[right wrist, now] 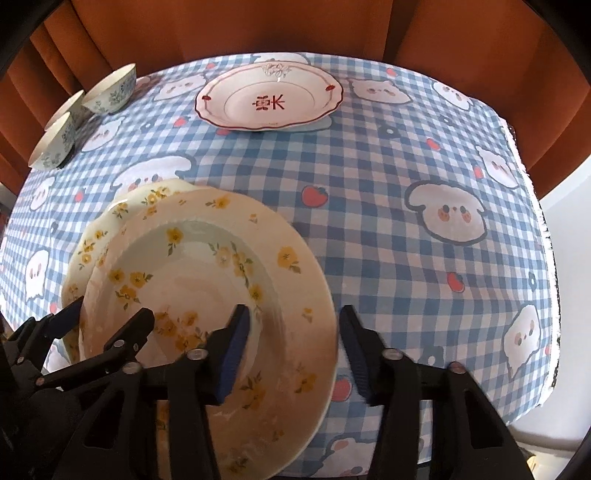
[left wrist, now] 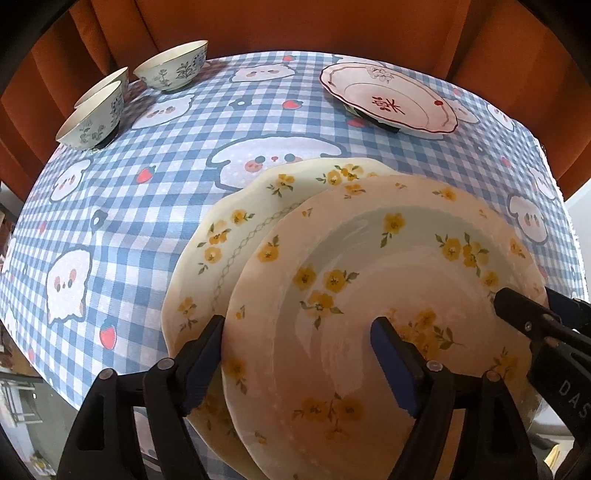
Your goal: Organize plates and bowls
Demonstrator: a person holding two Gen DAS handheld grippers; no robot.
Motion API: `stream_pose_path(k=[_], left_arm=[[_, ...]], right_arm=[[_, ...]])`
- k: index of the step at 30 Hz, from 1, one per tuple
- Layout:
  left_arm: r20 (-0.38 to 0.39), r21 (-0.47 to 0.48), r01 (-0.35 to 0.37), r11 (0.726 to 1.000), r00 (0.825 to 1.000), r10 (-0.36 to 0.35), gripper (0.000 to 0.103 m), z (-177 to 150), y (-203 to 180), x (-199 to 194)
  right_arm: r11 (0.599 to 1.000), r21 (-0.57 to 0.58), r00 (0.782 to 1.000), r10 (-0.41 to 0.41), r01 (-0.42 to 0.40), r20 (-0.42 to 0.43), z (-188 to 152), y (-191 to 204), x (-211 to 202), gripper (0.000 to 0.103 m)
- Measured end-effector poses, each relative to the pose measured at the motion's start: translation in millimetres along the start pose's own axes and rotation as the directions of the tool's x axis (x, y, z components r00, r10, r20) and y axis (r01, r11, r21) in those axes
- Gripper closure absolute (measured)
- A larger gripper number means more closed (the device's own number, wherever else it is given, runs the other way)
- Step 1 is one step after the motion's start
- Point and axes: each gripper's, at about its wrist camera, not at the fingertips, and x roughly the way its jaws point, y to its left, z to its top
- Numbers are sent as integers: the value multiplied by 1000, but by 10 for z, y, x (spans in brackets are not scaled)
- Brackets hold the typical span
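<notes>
Resting on a blue checked tablecloth are two yellow-flowered plates, the upper plate lying on the lower plate and shifted to its right, so the lower one shows as a crescent on the left. The left gripper stands wide, its fingers straddling the left rim of the upper plate: the left finger sits just outside that rim, over the lower plate, and the right finger hangs over the plate's well, neither pad plainly pressing. The right gripper straddles the right rim of the same plate, one finger over the plate and the other over the cloth, with clear gaps on both sides. At the far side of the table lies a pink plate with red characters. Three patterned bowls stand grouped at the far left corner. Orange curtains hang behind the table.
</notes>
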Motion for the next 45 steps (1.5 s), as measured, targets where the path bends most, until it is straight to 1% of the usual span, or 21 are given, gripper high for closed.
stream_pose_path(k=[5, 9, 16, 25, 29, 31, 37, 42, 45], left_arm=[[2, 6, -2, 1000, 1000, 2, 16, 5, 1, 10], [-2, 18, -7, 1000, 1000, 7, 15, 16, -5, -13], [27, 54, -20, 998, 999, 19, 12, 53, 43, -150], [-5, 87, -25, 996, 1000, 25, 11, 137, 151, -127], [-18, 110, -12, 994, 1000, 14, 12, 159, 169, -112], [-18, 127, -20, 992, 1000, 23, 12, 179, 167, -107], [-32, 150, -15, 989, 999, 20, 12, 219, 195, -74], [-48, 179, -25, 984, 998, 34, 12, 231, 229, -37], [-55, 201, -32, 979, 998, 44, 12, 248, 265, -12]], right_arm=[[1000, 0, 1000, 15, -15, 10, -14, -6, 7, 63], [1000, -4, 1000, 15, -15, 4, -5, 5, 12, 63], [1000, 1, 1000, 18, -18, -3, 20, 68, 29, 63], [999, 37, 999, 29, -28, -24, 19, 187, 80, 63], [999, 54, 1000, 7, -6, -31, 12, 220, 94, 62], [998, 63, 999, 2, 0, -33, 12, 217, 104, 62], [996, 84, 999, -28, 31, -35, 25, 252, 150, 60], [991, 106, 997, -80, 81, -11, -16, 320, 144, 59], [986, 122, 994, -113, 113, -3, -31, 383, 157, 56]])
